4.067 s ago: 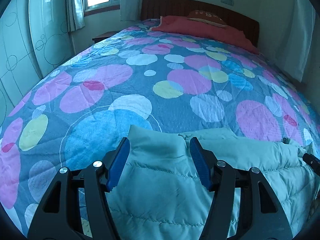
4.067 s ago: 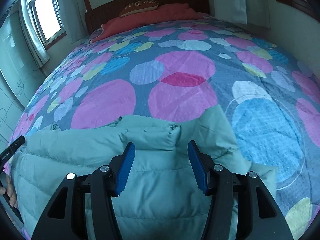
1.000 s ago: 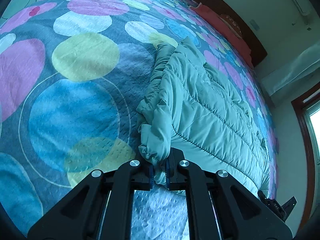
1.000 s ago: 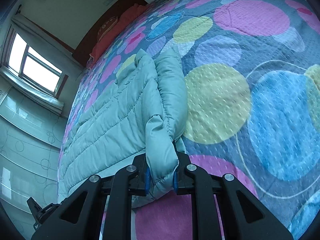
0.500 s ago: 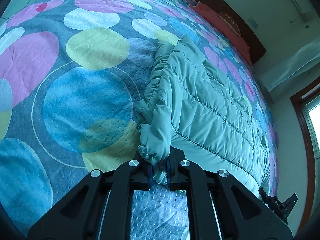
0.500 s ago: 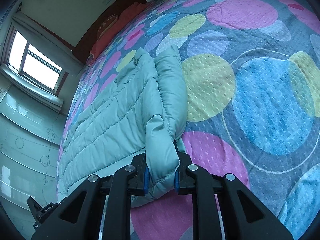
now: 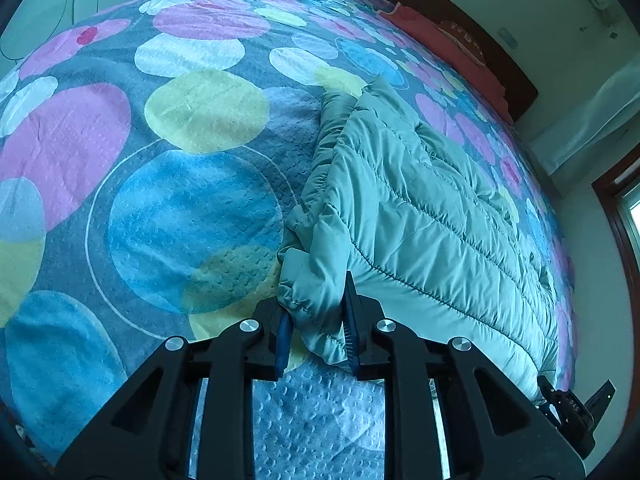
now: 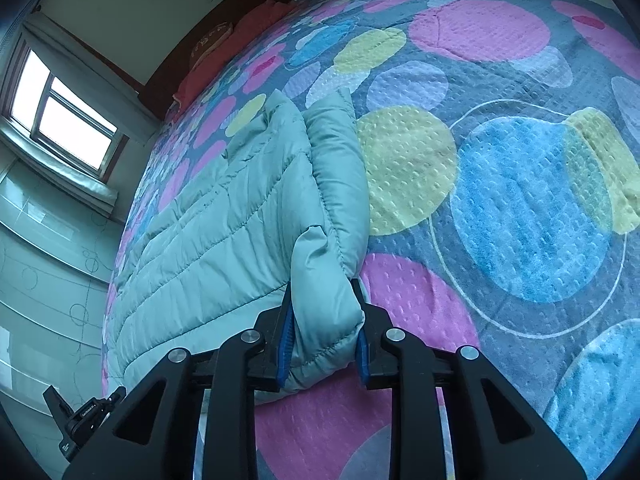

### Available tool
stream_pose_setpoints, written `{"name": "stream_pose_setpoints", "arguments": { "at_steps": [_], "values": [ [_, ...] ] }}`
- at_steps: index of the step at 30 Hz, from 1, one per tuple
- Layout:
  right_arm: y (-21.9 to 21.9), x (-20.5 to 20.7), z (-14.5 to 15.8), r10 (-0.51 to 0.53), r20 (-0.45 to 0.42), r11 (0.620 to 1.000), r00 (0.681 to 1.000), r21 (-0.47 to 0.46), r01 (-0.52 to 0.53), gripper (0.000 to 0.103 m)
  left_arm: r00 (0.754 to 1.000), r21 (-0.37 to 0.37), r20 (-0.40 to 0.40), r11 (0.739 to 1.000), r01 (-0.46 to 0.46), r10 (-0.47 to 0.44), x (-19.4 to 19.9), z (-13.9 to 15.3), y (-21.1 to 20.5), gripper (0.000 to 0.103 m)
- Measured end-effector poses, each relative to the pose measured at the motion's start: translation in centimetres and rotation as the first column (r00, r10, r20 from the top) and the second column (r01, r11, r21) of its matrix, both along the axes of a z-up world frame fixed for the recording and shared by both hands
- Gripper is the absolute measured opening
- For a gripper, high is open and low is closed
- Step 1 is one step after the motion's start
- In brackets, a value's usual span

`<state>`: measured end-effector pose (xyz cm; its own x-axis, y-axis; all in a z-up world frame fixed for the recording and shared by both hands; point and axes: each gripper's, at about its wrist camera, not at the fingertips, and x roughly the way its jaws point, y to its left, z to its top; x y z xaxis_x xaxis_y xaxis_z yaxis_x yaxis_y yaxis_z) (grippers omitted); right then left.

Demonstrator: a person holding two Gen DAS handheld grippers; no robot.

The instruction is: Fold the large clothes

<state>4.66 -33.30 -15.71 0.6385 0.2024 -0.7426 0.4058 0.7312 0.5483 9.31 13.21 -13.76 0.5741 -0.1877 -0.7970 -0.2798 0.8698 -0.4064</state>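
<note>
A mint-green quilted puffer jacket (image 7: 420, 216) lies folded in a long band across the bed. It also shows in the right wrist view (image 8: 224, 216). My left gripper (image 7: 316, 328) has its jaws parted a little, with the jacket's near left corner still between the blue pads. My right gripper (image 8: 324, 340) also has its jaws parted a little around the jacket's near right corner. Both corners rest low on the bedspread. The other gripper shows at the far end of the jacket in each view.
The bed carries a bedspread (image 7: 192, 208) with big pink, blue and yellow circles. A red pillow (image 7: 436, 36) and dark wooden headboard (image 7: 500, 60) are at the far end. A window (image 8: 60, 120) and a tiled wall stand at the left in the right wrist view.
Both grippers, shut tight on the jacket corners half a second ago, have opened partway. The puffy corners have swelled out between the pads. The jacket has not shifted on the bed.
</note>
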Motion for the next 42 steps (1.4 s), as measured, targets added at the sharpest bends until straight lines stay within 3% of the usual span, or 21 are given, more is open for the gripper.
{"name": "stream_pose_setpoints", "arguments": {
  "at_steps": [8,13,17,23,31,37,42],
  "values": [
    [0.0,-1.3,1.3,0.012,-0.021,0.997,1.0,-0.082,-0.014,0.032,1.0,0.099,0.009,0.995,-0.001,0.0,-0.2,1.3,1.0,0.038],
    [0.0,-2.1,2.2,0.013,-0.03,0.988,0.999,-0.154,-0.018,0.032,1.0,0.148,0.016,0.989,0.0,-0.003,-0.1,2.0,1.2,0.04],
    [0.5,-2.4,3.5,0.012,-0.035,0.975,0.999,-0.221,-0.02,0.032,0.999,0.234,0.03,0.972,0.016,-0.023,-0.2,2.8,0.8,0.044],
    [1.9,-2.1,5.2,0.035,-0.031,0.943,0.999,-0.329,-0.044,0.032,0.997,0.336,0.052,0.941,0.032,-0.053,-0.2,3.8,0.0,0.044],
    [4.5,-1.3,7.0,0.096,-0.004,0.916,0.995,-0.391,-0.09,0.032,0.997,0.424,0.056,0.905,0.026,-0.055,0.2,4.1,-0.5,0.045],
    [6.7,0.0,7.3,0.147,-0.007,0.9,0.989,-0.413,-0.137,0.032,0.997,0.449,0.06,0.893,0.011,-0.042,0.3,4.2,-0.2,0.045],
    [8.8,1.1,7.4,0.187,-0.026,0.865,0.982,-0.469,-0.177,0.032,0.997,0.483,0.063,0.875,0.008,-0.044,0.5,4.1,-0.3,0.045]
  ]
}}
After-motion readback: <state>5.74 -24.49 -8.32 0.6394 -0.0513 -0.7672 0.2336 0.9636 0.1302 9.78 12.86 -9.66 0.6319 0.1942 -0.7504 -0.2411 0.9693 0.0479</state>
